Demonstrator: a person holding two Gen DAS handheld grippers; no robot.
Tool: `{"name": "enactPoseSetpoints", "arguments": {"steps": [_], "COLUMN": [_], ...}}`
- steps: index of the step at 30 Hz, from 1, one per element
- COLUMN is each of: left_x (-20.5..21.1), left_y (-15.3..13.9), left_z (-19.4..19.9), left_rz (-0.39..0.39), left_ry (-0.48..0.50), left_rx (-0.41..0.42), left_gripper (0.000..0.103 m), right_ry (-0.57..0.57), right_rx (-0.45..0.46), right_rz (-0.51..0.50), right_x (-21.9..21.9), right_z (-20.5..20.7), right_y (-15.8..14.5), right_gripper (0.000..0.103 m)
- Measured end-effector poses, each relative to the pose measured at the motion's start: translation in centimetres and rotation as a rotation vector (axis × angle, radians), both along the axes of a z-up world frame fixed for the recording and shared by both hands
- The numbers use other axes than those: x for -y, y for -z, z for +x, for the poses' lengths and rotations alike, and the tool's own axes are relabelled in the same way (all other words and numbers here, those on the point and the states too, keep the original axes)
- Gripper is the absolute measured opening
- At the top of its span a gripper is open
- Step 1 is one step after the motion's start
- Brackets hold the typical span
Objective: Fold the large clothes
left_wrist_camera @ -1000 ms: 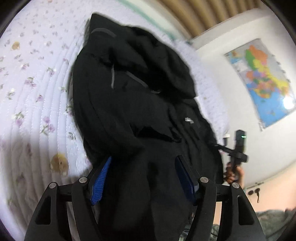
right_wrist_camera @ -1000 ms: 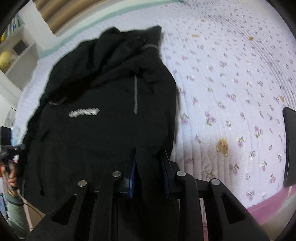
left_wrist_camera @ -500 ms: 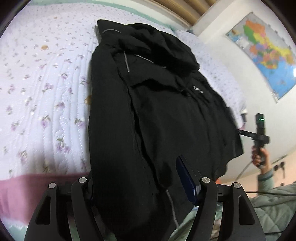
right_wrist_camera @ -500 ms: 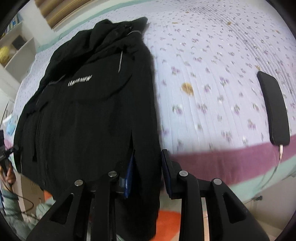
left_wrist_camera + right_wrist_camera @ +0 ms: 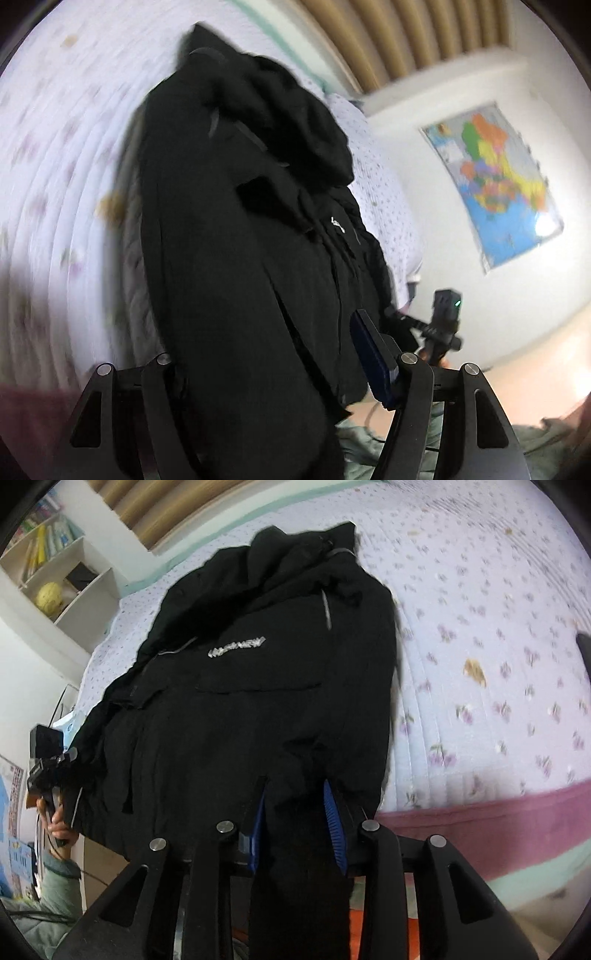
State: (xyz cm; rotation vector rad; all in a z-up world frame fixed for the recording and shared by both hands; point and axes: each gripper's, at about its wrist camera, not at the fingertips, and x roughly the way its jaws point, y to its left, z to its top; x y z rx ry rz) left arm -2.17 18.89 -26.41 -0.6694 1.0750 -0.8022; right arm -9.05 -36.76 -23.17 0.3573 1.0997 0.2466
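The jacket (image 5: 258,701) is spread lengthwise on the bed (image 5: 498,646), its hood end toward the far edge and its hem hanging over the near edge. In the right wrist view, open bedcover is seen to the right of it, and a shelf (image 5: 55,572) stands beyond the bed's left side. In the left wrist view, a wall map (image 5: 495,181) is seen to the right of the bed.

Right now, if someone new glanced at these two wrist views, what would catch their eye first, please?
A big black jacket fills the middle of both views, spread on a floral quilt with its hem hanging over the bed's near edge. Its fabric lies between the fingers of the left gripper and the right gripper, whose jaws are opening. A colourful map hangs on the wall.
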Motion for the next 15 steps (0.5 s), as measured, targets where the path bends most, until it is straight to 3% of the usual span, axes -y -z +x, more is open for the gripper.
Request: {"name": "enactPoseSetpoints", "arguments": {"steps": [4,9,10,11,13,15], "left_x": [-0.4,0.0,0.2,0.5,1.3,1.4], "left_y": [0.0,0.0,-0.2,-0.5,-1.5,-3.5], "left_z": [-3.2,-5.1,-5.2,-5.2,-5.3,-5.2], "left_rz": [0.063,0.189,0.217,0.26,0.289,0.28], "left_ry": [0.047,0.03,0.011,-0.013,-0.051,-0.071], "left_rx": [0.007,-0.008,0.001,0.018,0.051,0.095], "left_gripper": [0.07,0.065,0.048,0.027,0.017,0.015], "right_ry": [0.009,-0.012,-0.015,-0.002,0.008,0.008], "right_rx": [-0.032,-0.165,-0.175,-0.157,-0.126,-0.088], "right_rz": [-0.011,-0.073,-0.072,-0.07,-0.057,-0.067], "right_x": [0.5,1.2,1.1,1.1,1.1,0.8], "right_z": [-1.5,-4.0,-4.4,-4.6,-4.6,-4.6], "right_y": [-0.2,1.5,2.0,1.9,1.4,0.1], "right_gripper": [0.037,0.04,0.039,0.033,0.019,0.014]}}
